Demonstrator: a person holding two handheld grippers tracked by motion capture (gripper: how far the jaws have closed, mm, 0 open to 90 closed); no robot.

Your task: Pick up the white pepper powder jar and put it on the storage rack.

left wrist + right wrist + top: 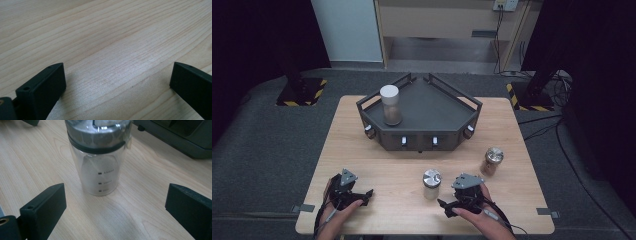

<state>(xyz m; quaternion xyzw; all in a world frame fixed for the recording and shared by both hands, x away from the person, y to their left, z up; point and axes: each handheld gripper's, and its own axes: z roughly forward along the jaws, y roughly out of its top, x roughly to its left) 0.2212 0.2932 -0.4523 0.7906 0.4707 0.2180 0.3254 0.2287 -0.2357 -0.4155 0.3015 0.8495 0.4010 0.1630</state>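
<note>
While right tongs (pixel 115 202) gape, clear jar (pixel 98 157) stands upright.

A lab or test studio: a lone wooden counter (pixel 362 150) on grey carpet (pixel 272 135), black curtains (pixel 257 35) either side, hazard-striped stand bases (pixel 301 92), loose cables (pixel 557 90) trailing across the floor.

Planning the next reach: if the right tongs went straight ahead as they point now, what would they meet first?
The clear jar with the metal lid, standing on the table between the open jaws of the right tongs, just ahead.
</note>
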